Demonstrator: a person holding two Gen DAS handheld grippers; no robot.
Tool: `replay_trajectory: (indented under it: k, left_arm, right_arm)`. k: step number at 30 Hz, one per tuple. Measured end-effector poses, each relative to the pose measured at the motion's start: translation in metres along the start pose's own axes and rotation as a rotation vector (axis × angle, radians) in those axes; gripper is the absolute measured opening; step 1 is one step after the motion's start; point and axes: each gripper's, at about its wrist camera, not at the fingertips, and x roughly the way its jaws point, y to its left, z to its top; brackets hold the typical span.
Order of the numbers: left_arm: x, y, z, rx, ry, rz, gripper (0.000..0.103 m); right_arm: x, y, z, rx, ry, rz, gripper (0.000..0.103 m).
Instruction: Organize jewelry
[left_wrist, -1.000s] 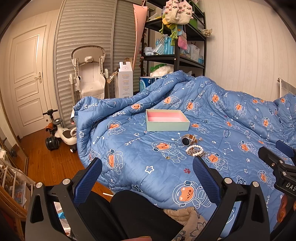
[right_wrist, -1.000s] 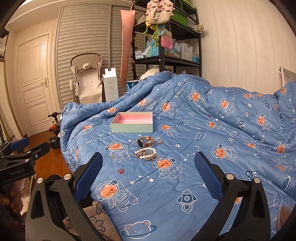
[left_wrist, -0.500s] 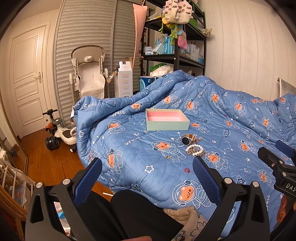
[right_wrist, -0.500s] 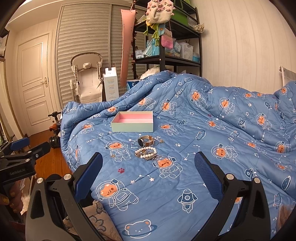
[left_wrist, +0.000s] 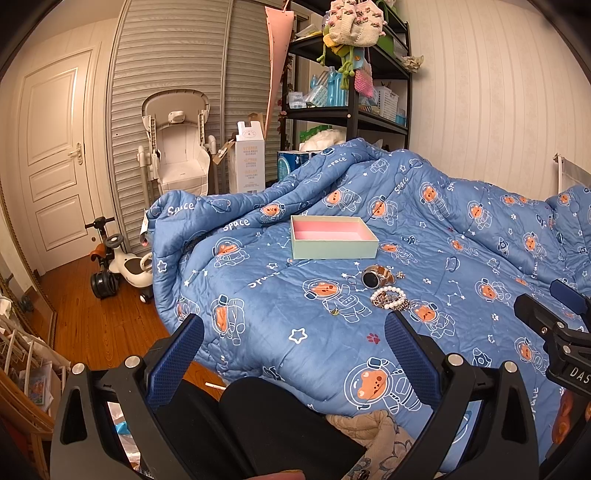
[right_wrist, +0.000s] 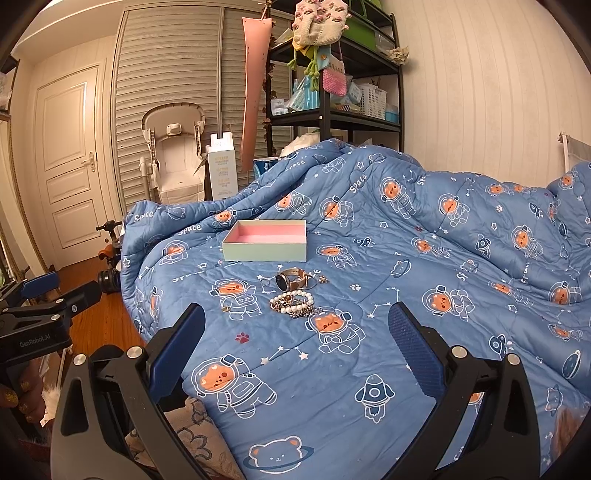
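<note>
left gripper (left_wrist: 293, 341) wide open – empty | right gripper (right_wrist: 295, 332) same | watch (right_wrist: 291, 278), pearl bracelet (right_wrist: 291, 302) on quilt (right_wrist: 406, 295) – just beside box (right_wrist: 264, 245)

A blue quilt (right_wrist: 424, 295) printed with astronaut bears is covering the bed. A white high chair (left_wrist: 177, 147) is standing against the louvred closet doors (left_wrist: 177, 74). A black shelving unit (right_wrist: 332, 92) is holding baskets, and a ride-on toy (left_wrist: 122, 266) is sitting on the wood floor (left_wrist: 92, 325).
</note>
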Motion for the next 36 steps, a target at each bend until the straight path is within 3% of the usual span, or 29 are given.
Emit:
replay_trajectory:
  k: [6, 12, 21, 30, 34, 36]
  left_arm:
    - [0.004, 0.0, -0.005, 0.005, 0.028, -0.026, 0.096]
    - [0.02, 0.002, -0.011, -0.007, 0.087, -0.072, 0.096]
    - [0.067, 0.018, -0.02, -0.054, 0.236, -0.183, 0.096]
    - [0.134, 0.017, -0.025, 0.043, 0.328, -0.206, 0.095]
    - [0.155, 0.006, -0.022, 0.085, 0.326, -0.23, 0.095]
    - [0.167, 0.0, -0.021, 0.099, 0.336, -0.241, 0.088]
  right_arm:
    - [0.004, -0.002, -0.002, 0.004, 0.012, -0.001, 0.098]
    - [0.025, -0.007, -0.008, -0.009, 0.084, 0.031, 0.098]
    - [0.084, -0.025, -0.034, 0.013, 0.299, 0.114, 0.098]
    - [0.139, -0.054, -0.045, 0.115, 0.448, 0.156, 0.098]
    - [0.161, -0.056, -0.035, 0.105, 0.454, 0.167, 0.098]
    - [0.175, -0.056, -0.028, 0.099, 0.452, 0.179, 0.098]
